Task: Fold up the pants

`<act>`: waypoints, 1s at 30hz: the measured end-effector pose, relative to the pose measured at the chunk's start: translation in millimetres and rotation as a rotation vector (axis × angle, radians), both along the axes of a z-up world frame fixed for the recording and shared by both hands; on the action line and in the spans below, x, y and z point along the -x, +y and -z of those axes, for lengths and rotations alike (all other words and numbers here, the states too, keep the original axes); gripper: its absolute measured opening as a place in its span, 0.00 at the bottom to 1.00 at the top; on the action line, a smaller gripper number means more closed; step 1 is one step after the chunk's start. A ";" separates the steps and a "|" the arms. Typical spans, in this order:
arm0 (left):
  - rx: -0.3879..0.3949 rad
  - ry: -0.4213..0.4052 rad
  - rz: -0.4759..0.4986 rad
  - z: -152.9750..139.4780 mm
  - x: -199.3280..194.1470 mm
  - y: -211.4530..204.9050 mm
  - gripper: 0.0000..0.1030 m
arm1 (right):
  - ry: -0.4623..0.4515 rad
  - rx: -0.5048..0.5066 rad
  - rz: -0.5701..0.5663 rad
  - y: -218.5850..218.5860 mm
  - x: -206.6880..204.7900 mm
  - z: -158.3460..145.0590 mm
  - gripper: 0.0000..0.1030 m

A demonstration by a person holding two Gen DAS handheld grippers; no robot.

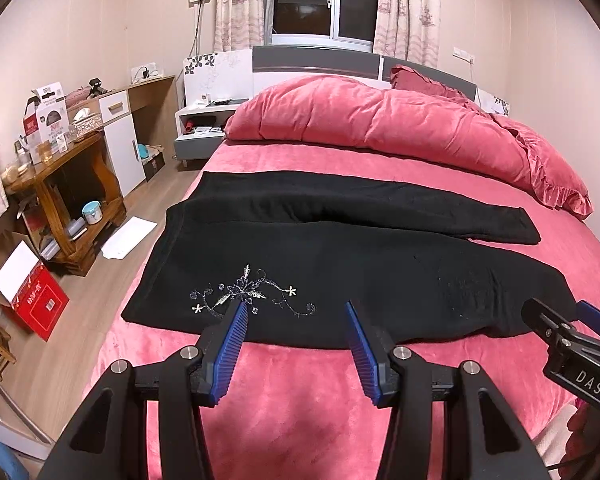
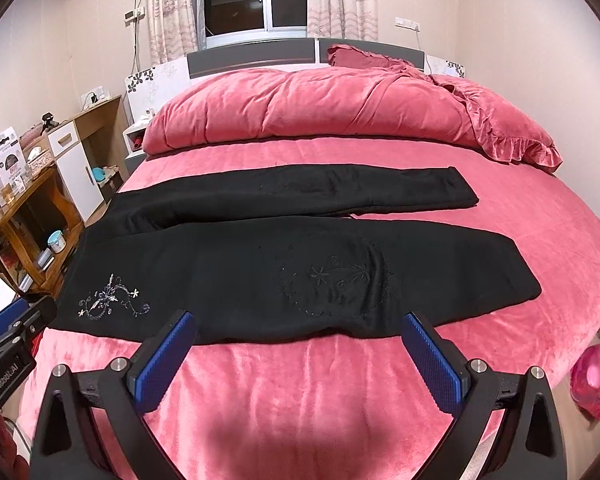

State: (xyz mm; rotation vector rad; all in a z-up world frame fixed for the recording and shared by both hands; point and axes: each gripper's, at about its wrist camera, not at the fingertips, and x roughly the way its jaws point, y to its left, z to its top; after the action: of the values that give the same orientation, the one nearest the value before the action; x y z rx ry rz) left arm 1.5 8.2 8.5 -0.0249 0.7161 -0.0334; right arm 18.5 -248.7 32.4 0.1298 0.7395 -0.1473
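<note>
Two handheld grippers are seen poised over the near edge of a pair of black pants (image 1: 340,264), which is laid flat across a pink bedspread (image 1: 300,400) with both legs stretched out and the waist toward the wooden side table (image 1: 60,176). Nothing is gripped: the left gripper (image 1: 296,312) is held with its blue pads apart, just short of the pants' near hem and close to the silver embroidered flower (image 1: 248,292), while the right gripper (image 2: 300,320) is likewise spread wide, its pads bare, farther along the same leg near the darker stitched motif (image 2: 340,276). A heaped pink duvet (image 2: 320,108) is seen beyond the pants, well apart from them.

The fold is judged not yet begun; a pinch of the near leg's edge appears to be the step in hand. Several risks can be foreseen. The plush bedspread could be caught together with the fabric if the pads are driven too deep. Only the top layer might be pinched, so that the leg is peeled open rather than carried over. An uneven lift by the two grippers would likely leave the near leg skewed across the far one.
</note>
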 end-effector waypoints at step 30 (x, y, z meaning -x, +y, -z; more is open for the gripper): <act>-0.009 0.014 0.008 2.7 -0.9 -2.8 0.50 | 0.013 0.000 0.008 -1.1 -4.5 3.8 1.00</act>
State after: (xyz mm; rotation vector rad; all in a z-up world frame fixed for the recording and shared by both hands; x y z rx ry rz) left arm 2.4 5.4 5.9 -0.0143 0.7305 -0.0374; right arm 23.0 -249.8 28.6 0.1313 0.7523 -0.1557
